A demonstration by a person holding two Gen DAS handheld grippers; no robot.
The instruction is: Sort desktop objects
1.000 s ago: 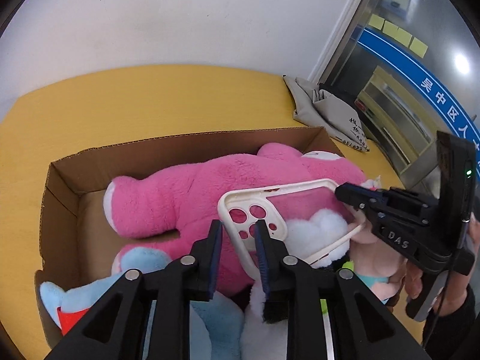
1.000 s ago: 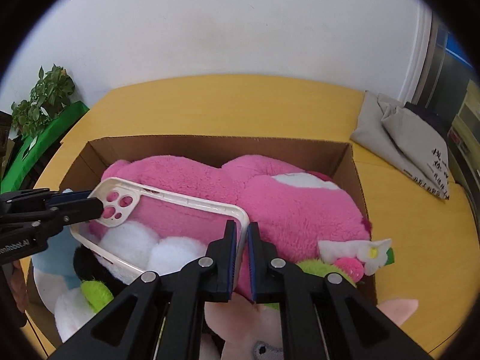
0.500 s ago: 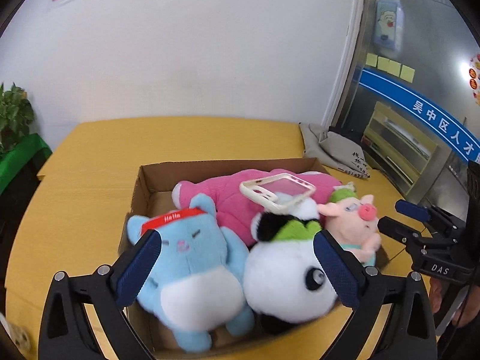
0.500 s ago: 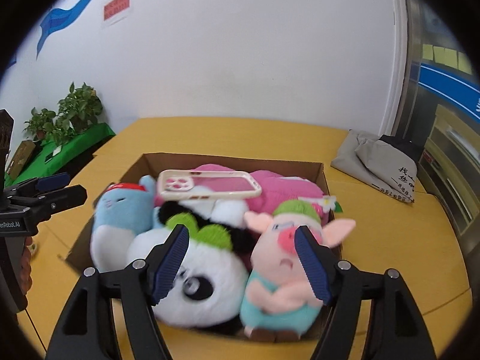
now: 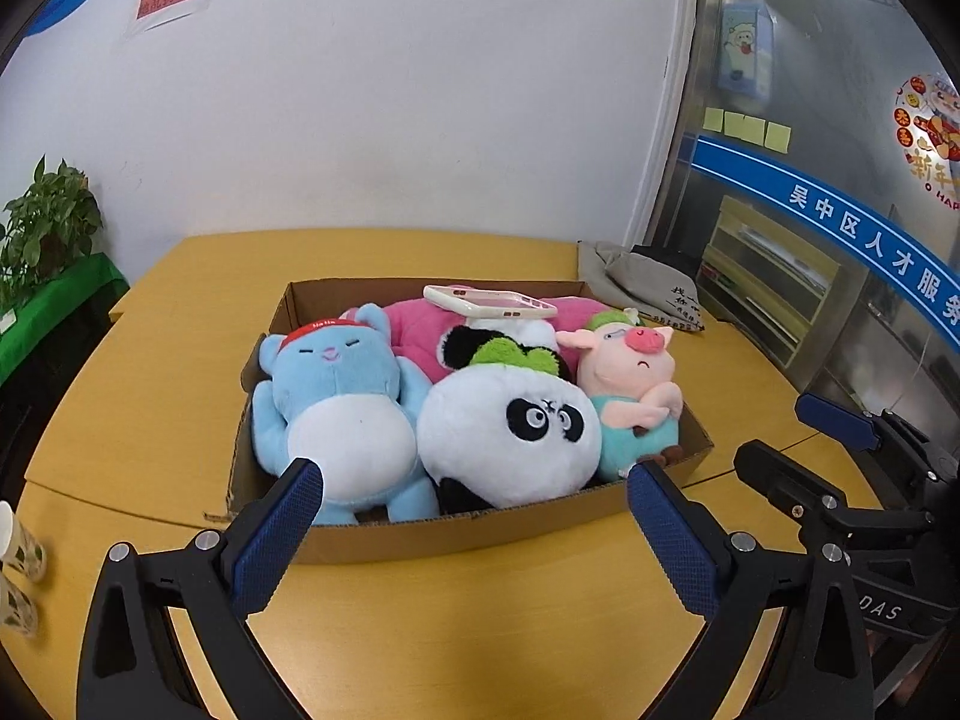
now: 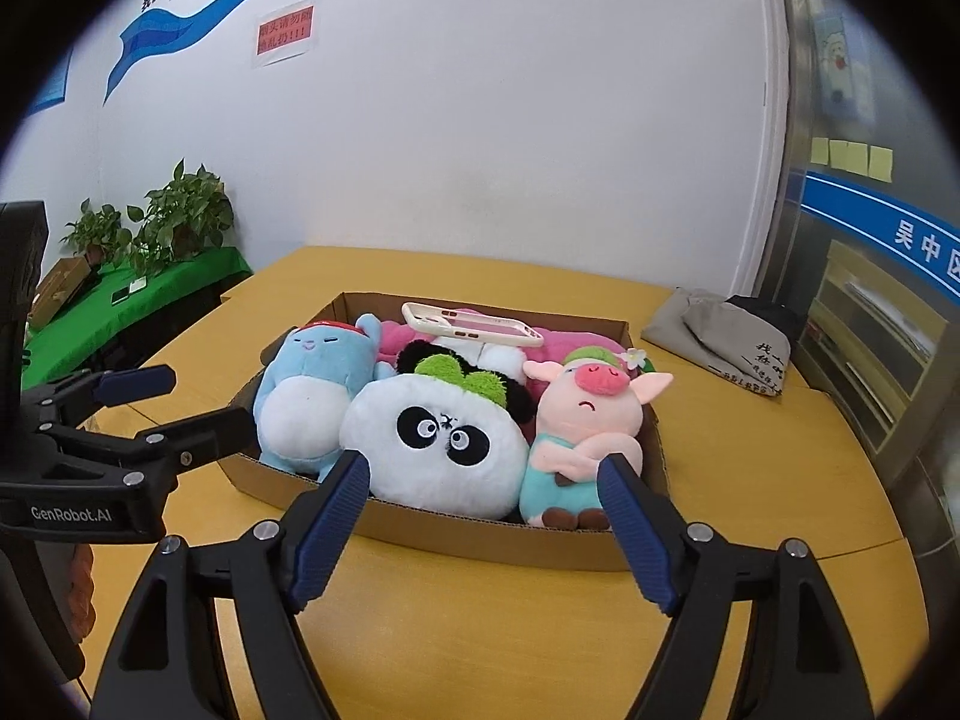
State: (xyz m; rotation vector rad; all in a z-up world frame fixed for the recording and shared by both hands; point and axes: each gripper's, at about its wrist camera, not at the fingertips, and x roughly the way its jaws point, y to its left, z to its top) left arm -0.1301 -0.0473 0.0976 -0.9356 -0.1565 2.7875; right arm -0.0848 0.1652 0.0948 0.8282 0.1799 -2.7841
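Observation:
A shallow cardboard box (image 5: 456,531) (image 6: 480,531) on the yellow table holds several plush toys: a blue one (image 5: 336,396) (image 6: 312,396), a panda (image 5: 510,426) (image 6: 444,438), a pig (image 5: 636,378) (image 6: 585,420) and a pink one (image 5: 414,324) at the back. A white-rimmed phone case (image 5: 489,303) (image 6: 471,327) lies flat on top of the pink plush. My left gripper (image 5: 474,507) is open in front of the box, holding nothing. My right gripper (image 6: 483,495) is also open and holds nothing. Each gripper shows at the side of the other's view.
A folded grey cloth bag (image 5: 642,276) (image 6: 726,333) lies on the table at the back right. Potted plants (image 6: 174,222) stand on a green-covered table to the left. A patterned paper cup (image 5: 21,552) stands at the table's left edge. A glass door is on the right.
Both grippers let go of the phone case, opened wide and drew back from the box. The case now rests on the pink plush.

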